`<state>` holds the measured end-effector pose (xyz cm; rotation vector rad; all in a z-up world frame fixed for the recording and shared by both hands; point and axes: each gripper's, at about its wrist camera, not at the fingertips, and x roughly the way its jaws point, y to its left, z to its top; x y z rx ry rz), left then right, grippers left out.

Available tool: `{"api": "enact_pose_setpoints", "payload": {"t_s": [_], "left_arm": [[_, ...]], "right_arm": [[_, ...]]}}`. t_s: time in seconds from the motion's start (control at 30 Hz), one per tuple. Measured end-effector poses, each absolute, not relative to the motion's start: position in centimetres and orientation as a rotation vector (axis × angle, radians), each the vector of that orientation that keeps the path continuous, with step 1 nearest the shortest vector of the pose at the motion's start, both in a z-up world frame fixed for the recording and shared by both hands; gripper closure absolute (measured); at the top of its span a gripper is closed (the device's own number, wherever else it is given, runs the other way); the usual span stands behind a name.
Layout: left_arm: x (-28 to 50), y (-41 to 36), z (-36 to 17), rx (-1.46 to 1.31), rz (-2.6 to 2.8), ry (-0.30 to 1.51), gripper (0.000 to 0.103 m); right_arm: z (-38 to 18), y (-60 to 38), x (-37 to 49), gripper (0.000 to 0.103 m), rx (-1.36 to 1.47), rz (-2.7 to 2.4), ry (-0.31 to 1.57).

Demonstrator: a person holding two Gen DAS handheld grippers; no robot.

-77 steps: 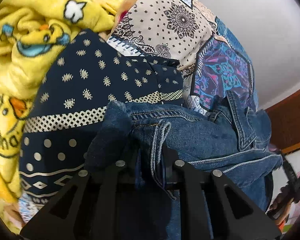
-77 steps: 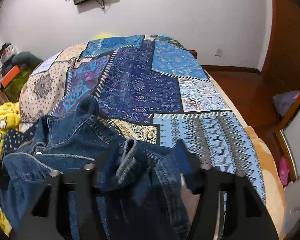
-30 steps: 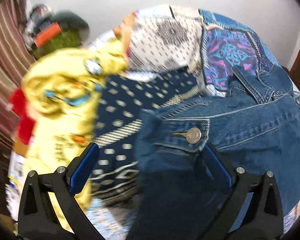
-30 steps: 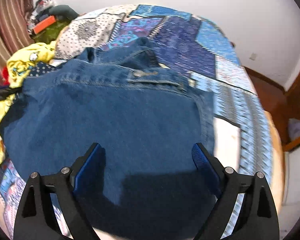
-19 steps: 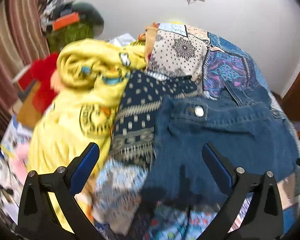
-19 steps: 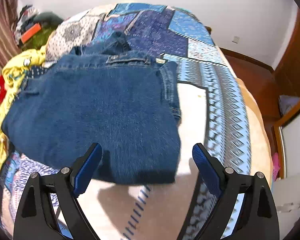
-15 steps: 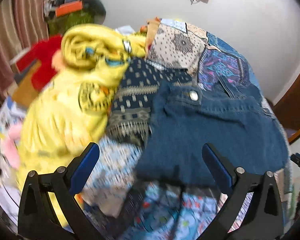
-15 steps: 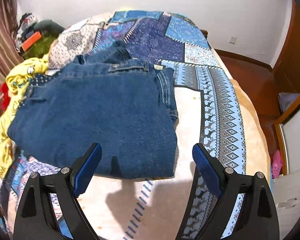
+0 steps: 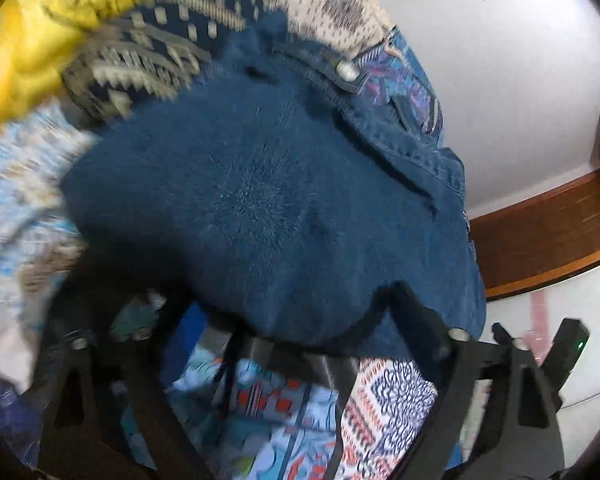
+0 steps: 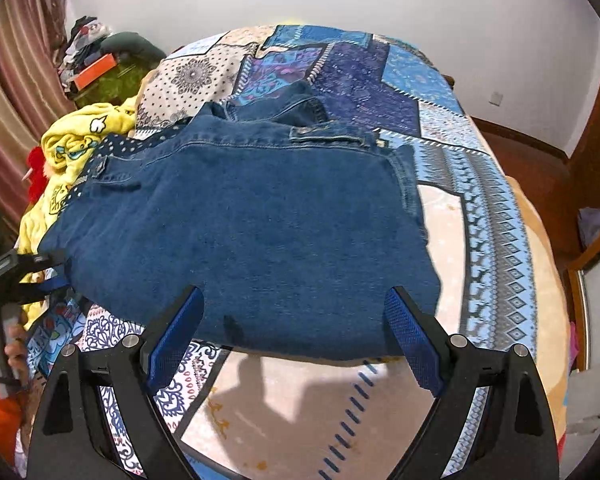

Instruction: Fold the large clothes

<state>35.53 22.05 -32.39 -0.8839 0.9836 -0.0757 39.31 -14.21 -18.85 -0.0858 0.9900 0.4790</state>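
Dropped low and rolled since a second ago, the left gripper (image 9: 300,316) is seen at the near hem of the folded dark-blue denim jacket (image 10: 240,224), its fingers just narrowed around that edge; whether it is pinched cannot be told through the blur. Drawn back, the right gripper (image 10: 294,336) is held wide open and empty above the same hem. Beyond, the jacket lies flat on the patchwork-covered bed (image 10: 496,216), suggesting another fold is being started. Farther left, a yellow cartoon-print blanket (image 10: 80,140) is heaped.

No text, label or number is legible in either view. The yellow blanket (image 10: 70,148) carries dark printed markings, but they are too small and blurred to make out.
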Motion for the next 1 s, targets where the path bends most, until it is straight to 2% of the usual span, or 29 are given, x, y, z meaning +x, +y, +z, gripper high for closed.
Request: {"api": "enact_pose_setpoints", "payload": {"t_s": [0.4, 0.47, 0.53, 0.63, 0.73, 1.0], "left_arm": [[38.7, 23.9, -33.6, -1.038, 0.001, 0.877, 0.04], [38.3, 23.8, -33.5, -1.05, 0.041, 0.87, 0.05], [37.5, 23.8, -32.9, -1.058, 0.075, 0.847, 0.07], [36.9, 24.5, -31.4, -1.039, 0.079, 0.81, 0.082], [36.4, 23.5, -28.5, -0.921, 0.065, 0.79, 0.086], [32.9, 23.4, -20.6, -0.711, 0.079, 0.638, 0.087]], "right_arm": [[-19.8, -13.1, 39.2, 0.013, -0.088, 0.491, 1.022], [-19.5, -12.9, 39.0, 0.013, -0.099, 0.489, 1.022], [-18.9, -12.6, 38.6, 0.013, -0.112, 0.493, 1.02], [-17.8, -12.1, 38.1, 0.013, -0.136, 0.497, 1.007], [-16.6, -11.3, 37.5, 0.013, -0.175, 0.499, 0.987], [-14.7, -7.4, 36.6, 0.013, -0.205, 0.569, 0.935]]}}
